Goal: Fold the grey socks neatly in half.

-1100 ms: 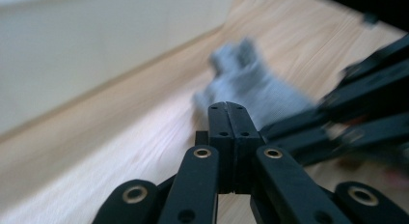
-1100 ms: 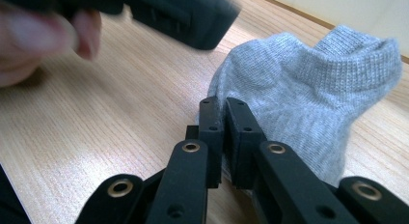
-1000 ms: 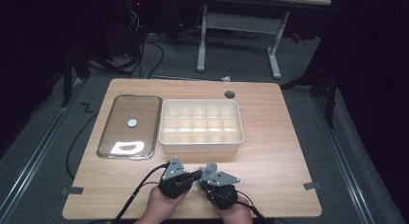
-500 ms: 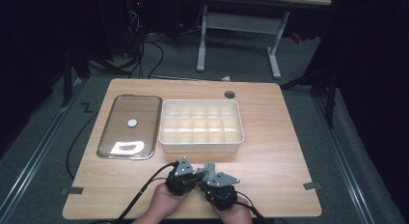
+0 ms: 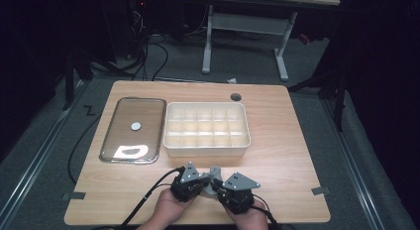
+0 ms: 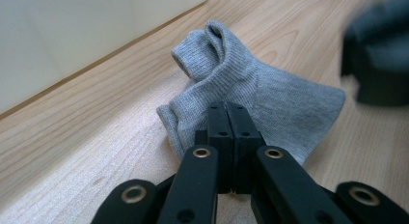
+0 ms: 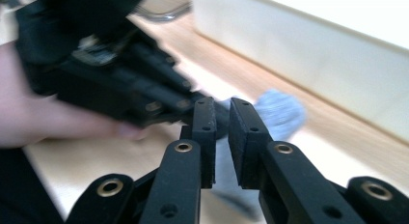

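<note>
A: Hard to make out from above — left gripper (image 5: 200, 183) and right gripper (image 5: 224, 186) crowded together at the near table edge, tips almost meeting over a small grey lump.

B: Grey sock (image 6: 251, 96), seen plainly in the left gripper view. Crumpled on the wood right ahead of the left jaws, cuff end folded up farther off. Left jaws pressed together, pad against pad; tips overlapping the sock's near edge, but cannot tell whether any cloth is pinched between them.

A: And the right one?

B: Narrow slit between its jaws, not touching. Sock (image 7: 279, 113) blurred just beyond the tips, partly hidden behind them; whether fabric runs into the slit, cannot tell. Left gripper (image 7: 144, 96) across the upper left of that view, blurred, with a hand (image 7: 48, 120) behind it.

A: Hands?

B: Both cut off by the bottom edge in the high view, angled inward toward each other, cables trailing back off the table (image 5: 292, 160).

A: Farther ahead?

B: Beyond both tips, a cream compartment box (image 5: 206, 129), wall close to the sock. Beside it, off the left gripper's side, a clear lid (image 5: 133, 128) lying flat. Far edge, a dark round grommet (image 5: 236, 96).
</note>
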Action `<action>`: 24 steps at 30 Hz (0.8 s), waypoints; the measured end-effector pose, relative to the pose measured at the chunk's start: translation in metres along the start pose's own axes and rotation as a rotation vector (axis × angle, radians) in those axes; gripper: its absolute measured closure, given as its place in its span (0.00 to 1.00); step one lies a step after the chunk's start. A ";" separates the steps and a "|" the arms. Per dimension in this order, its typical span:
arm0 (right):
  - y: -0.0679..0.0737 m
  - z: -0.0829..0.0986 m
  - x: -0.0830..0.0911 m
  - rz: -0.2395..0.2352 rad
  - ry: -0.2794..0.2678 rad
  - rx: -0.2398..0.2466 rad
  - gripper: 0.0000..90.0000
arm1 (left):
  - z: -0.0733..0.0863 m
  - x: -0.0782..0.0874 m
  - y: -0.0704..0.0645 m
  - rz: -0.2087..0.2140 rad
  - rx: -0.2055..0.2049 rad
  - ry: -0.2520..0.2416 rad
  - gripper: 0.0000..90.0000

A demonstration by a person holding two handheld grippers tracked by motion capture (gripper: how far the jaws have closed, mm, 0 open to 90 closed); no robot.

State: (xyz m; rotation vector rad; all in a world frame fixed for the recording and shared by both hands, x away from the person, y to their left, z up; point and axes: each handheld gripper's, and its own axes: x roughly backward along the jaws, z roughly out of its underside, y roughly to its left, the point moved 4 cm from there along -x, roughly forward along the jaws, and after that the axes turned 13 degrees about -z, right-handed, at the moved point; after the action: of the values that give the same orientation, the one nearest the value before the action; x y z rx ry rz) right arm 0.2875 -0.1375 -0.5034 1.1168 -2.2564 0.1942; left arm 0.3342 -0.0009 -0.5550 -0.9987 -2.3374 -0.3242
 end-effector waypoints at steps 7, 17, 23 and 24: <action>-0.022 0.020 -0.017 0.032 0.101 -0.046 0.93 | 0.000 0.001 -0.001 -0.002 -0.014 -0.001 1.00; -0.031 0.037 -0.019 0.054 0.129 -0.069 0.94 | 0.001 0.002 0.001 0.000 -0.031 -0.003 1.00; -0.031 0.038 -0.020 0.058 0.124 -0.067 0.95 | 0.005 0.006 0.009 -0.016 -0.027 0.003 1.00; -0.031 0.038 -0.020 0.058 0.124 -0.067 0.95 | 0.005 0.006 0.009 -0.019 -0.028 0.004 1.00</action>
State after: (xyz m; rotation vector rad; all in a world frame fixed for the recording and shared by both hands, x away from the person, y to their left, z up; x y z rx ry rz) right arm 0.3030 -0.1582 -0.5500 0.9784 -2.1704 0.2046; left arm 0.3352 0.0112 -0.5553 -0.9887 -2.3464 -0.3672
